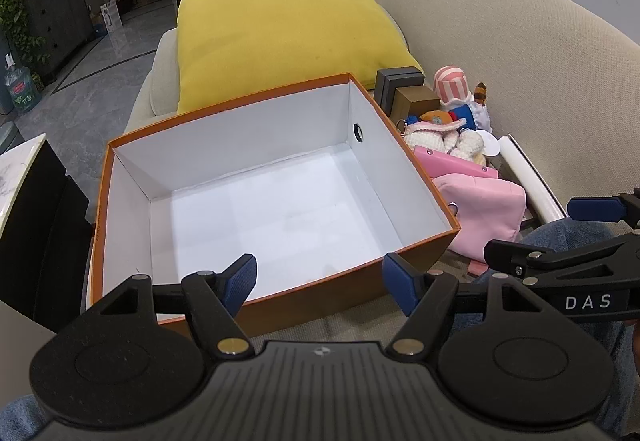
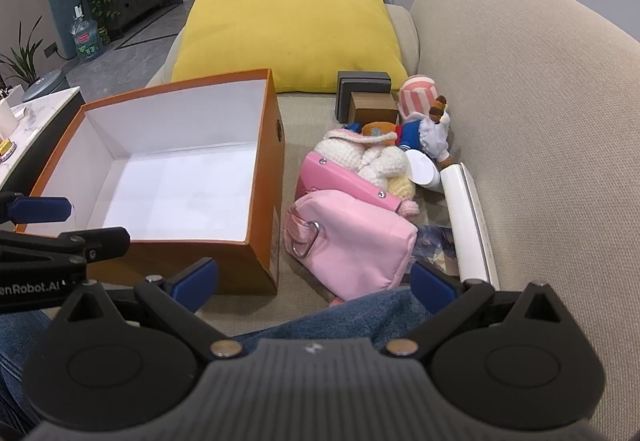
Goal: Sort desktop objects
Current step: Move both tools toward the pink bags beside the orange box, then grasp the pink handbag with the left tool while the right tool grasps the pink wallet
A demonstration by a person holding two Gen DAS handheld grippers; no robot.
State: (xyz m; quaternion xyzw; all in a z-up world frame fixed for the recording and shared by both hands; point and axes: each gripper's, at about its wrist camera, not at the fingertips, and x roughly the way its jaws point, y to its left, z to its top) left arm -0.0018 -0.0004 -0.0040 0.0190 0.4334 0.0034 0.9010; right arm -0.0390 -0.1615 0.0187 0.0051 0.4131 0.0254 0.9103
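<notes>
Sorting things lie in a heap on a beige sofa (image 2: 520, 89), just to the right of an orange box (image 2: 264, 177) with a white inside, which stands open and holds nothing that shows. Nearest to the person, a soft pink pouch (image 2: 352, 241) with a metal ring lies just beside the box's right wall, near its front corner. Behind the pouch a pink case (image 2: 344, 177) with small rivets lies tilted, and a cream crocheted toy (image 2: 376, 157) rests on and behind it. Farther back from the box's right wall a doll (image 2: 420, 117) in a pink striped hat and blue-and-white dress lies against the sofa back, with a dark grey box (image 2: 362, 81) and a brown box (image 2: 374, 107) standing touching one another behind the heap. A white roll (image 2: 468, 217) lies along the sofa back, well right of the orange box, and a white round disc (image 2: 422, 167) lies by its far end. A yellow cushion (image 2: 288, 21) leans behind the orange box. The left gripper (image 1: 320, 283) hovers over the box's near wall, jaws wide and empty. The right gripper (image 2: 314, 281) hangs to the right of the box's front corner, before the pouch, above a denim-clad leg (image 2: 320, 321), jaws spread wide with nothing between them.
</notes>
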